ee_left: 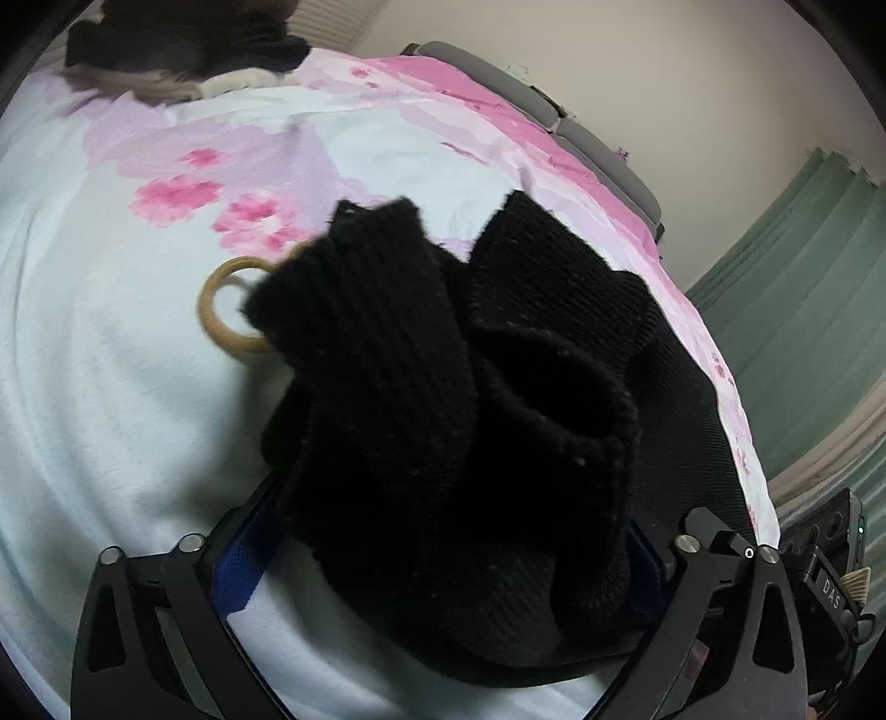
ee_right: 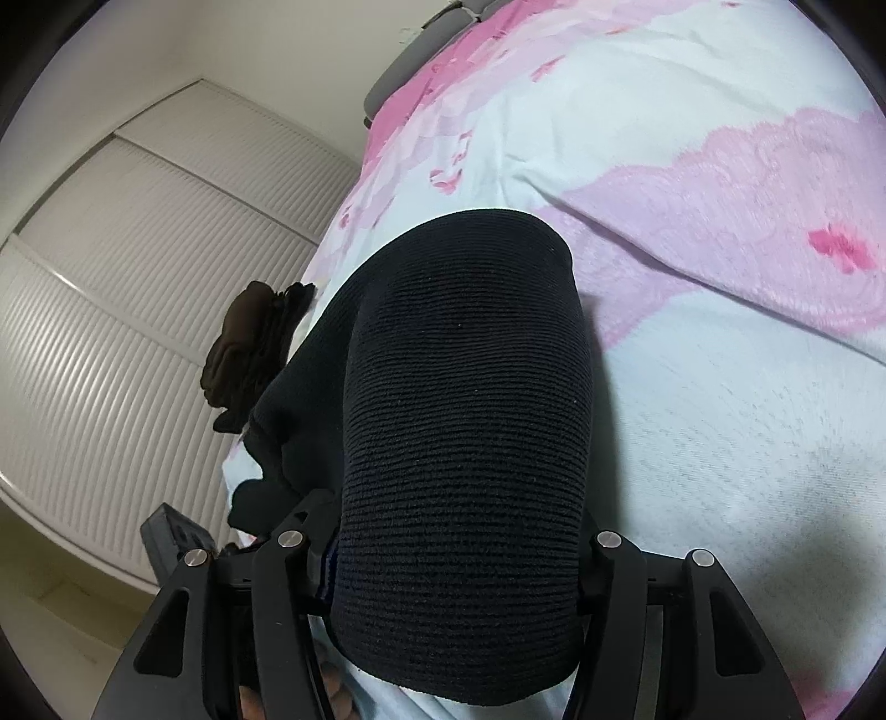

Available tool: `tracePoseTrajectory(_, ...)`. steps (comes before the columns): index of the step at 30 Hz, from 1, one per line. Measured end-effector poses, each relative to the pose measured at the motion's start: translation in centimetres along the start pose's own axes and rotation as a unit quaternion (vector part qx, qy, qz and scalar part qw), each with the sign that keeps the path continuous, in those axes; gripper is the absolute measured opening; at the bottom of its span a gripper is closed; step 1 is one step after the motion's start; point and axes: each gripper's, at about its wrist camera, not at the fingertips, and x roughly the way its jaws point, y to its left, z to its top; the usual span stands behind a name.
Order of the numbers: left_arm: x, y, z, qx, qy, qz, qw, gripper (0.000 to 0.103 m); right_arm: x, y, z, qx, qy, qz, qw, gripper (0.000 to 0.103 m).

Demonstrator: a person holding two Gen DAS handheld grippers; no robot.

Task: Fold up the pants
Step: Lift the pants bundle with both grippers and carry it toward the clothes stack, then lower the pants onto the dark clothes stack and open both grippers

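Black ribbed knit pants (ee_left: 443,399) hang bunched from my left gripper (ee_left: 443,559), which is shut on the fabric; the cloth hides the fingertips. In the right wrist view a smooth fold of the same black pants (ee_right: 465,443) drapes over my right gripper (ee_right: 448,559), which is shut on it, fingertips hidden. Both grippers hold the pants just above the bed sheet (ee_left: 99,387), pale blue with pink flowers.
A tan wooden ring (ee_left: 230,310) lies on the sheet left of the pants. A pile of dark and light clothes (ee_left: 183,50) sits at the far end. A brown garment (ee_right: 249,349) lies at the bed's edge by white slatted doors (ee_right: 111,310). Green curtain (ee_left: 803,310) at right.
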Motion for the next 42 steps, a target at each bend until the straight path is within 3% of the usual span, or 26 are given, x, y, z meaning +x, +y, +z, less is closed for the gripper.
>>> tracePoseTrajectory(1,-0.1,-0.3,0.0,0.004,0.001,-0.011,0.9999,0.077,0.0,-0.2,0.0,0.003,0.0,0.002,1.0,0.058)
tracePoseTrajectory(5,-0.6,-1.3,0.3,0.015,-0.001,-0.019,0.9997,0.063,-0.3,-0.6,0.0,0.011,0.001,0.005,1.0,0.058)
tracePoseTrajectory(13,-2.8,-2.5,2.4,0.032,-0.006,-0.03,0.999,0.057,-1.0,0.8,0.4,-0.002,-0.006,0.014,1.0,0.058)
tracePoseTrajectory(21,-7.3,-2.5,7.5,0.046,-0.054,-0.033,0.997,0.058,-2.2,5.7,2.3,-0.034,-0.028,0.039,0.998,0.058)
tracePoseTrajectory(27,-12.0,1.1,14.5,0.036,-0.11,-0.009,0.9932,0.058,1.0,13.1,4.8,-0.074,-0.03,0.072,0.994,0.058)
tracePoseTrajectory(32,-15.5,5.6,21.5,0.025,-0.158,0.016,0.987,0.058,6.7,21.2,7.5,-0.114,-0.023,0.105,0.988,0.057)
tracePoseTrajectory(42,-20.9,16.0,41.2,0.028,-0.24,0.056,0.9687,0.06,21.2,38.6,14.2,-0.163,-0.014,0.181,0.97,0.057)
